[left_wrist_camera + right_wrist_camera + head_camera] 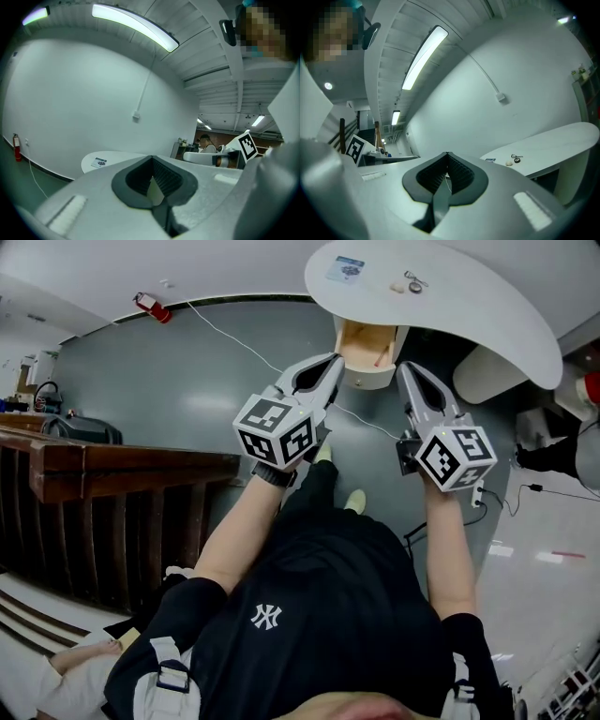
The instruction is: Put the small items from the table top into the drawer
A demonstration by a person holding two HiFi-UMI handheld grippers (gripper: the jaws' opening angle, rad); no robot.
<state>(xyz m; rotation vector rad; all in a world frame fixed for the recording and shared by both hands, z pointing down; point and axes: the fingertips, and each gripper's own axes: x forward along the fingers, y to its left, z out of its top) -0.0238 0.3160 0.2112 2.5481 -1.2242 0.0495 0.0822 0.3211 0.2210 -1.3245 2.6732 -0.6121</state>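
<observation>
A white oval table [487, 296] stands ahead of me, with a printed card [346, 269], a small beige piece [397, 286] and a metal ring [414, 282] on it. Under its near edge a wooden drawer [367, 352] is pulled open. My left gripper [330, 367] and right gripper [410, 371] are held up in the air short of the table, both shut with nothing in them. The left gripper view has its tips [153, 159] meeting before the table [112, 157] and card [99, 162]. The right gripper [447, 154] view catches the ring [516, 159] and beige piece [509, 163].
A dark wooden railing [112, 465] runs along the left. A red fire extinguisher [153, 307] stands by the far wall, and a white cable [234, 334] crosses the floor toward the table. A white seat [497, 371] sits right of the drawer. My feet [354, 500] are below the grippers.
</observation>
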